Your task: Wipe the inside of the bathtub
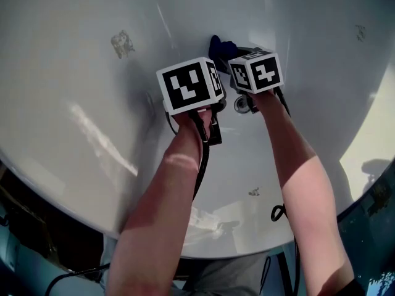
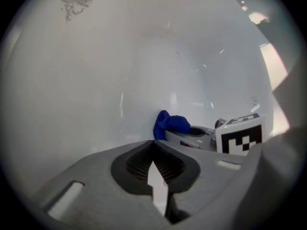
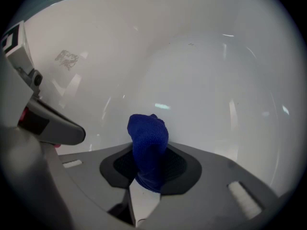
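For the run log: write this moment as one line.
left tongs: shut, empty | right tongs: shut on blue cloth | both inside bathtub

**Three cameras, one tub**

Head view: set high, facing steeply down over both forearms into the white bathtub (image 1: 74, 91). Far enough back to take in curved wall, floor and near rim.

Left gripper view: riding on the left tool (image 2: 154, 143), looking along its jaws at the tub wall from close in, wide-angle.

Right gripper view: riding likewise on the right tool (image 3: 148, 153), close to the surface, aimed past the blue cloth (image 3: 147, 131) toward the bend of the tub.

Shared ground: blue cloth and right tool caught in all three. Left tool's body at the left edge of the right gripper view. White tub surface behind everything.
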Demonstrator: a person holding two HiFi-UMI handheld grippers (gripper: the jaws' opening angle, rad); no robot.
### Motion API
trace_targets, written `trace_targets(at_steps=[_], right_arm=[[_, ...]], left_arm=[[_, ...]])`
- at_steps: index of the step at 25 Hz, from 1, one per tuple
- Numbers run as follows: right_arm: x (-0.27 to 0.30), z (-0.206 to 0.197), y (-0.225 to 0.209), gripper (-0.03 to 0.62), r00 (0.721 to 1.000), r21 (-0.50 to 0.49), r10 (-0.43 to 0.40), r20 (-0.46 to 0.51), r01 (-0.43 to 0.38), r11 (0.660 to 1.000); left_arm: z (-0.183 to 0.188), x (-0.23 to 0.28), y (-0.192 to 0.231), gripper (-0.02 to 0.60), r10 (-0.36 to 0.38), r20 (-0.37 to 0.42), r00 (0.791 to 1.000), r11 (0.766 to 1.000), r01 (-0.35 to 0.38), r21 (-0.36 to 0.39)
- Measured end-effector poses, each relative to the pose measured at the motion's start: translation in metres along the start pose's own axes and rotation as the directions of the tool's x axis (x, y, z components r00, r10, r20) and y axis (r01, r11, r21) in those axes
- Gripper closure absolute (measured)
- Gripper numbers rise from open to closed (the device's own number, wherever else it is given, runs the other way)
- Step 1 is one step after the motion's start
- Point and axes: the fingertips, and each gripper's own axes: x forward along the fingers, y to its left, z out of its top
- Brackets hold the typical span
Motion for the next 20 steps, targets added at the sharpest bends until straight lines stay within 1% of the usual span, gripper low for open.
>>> trace_targets(at_steps=[4,9,14,17,20], right_arm=[[-0.003,-0.041,0.016,0.488,0.998,0.006,0.031,-0.046,-0.031,0.999],[-0.009,-0.091,0.032,0.488,0.997,0.117,0.061,-0.047,-0.056,0.992],[-0.013,-0.131,0.045,0.488,0.993,0.161,0.089,-0.076,-0.075,0.984],[-0.015,-0.151,0.052,0.488,0.986,0.198,0.117,-0.12,-0.092,0.976],[-0.018,-0.173,0.059,0.487,0.974,0.173,0.133,-0.186,-0.1,0.98]], left_arm=[[-0.016,-0.002,-0.002,0.58,0.014,-0.007,1.0,0.999,-0.013,0.039],[-0.038,-0.004,-0.009,0.58,0.017,-0.017,1.0,0.995,-0.016,0.098],[-0.062,-0.009,-0.007,0.58,0.023,-0.018,1.0,0.992,-0.021,0.124],[-0.077,-0.01,-0.002,0.58,0.042,-0.029,0.999,0.99,-0.038,0.134],[-0.09,-0.013,-0.001,0.58,0.052,-0.036,0.998,0.989,-0.046,0.138]])
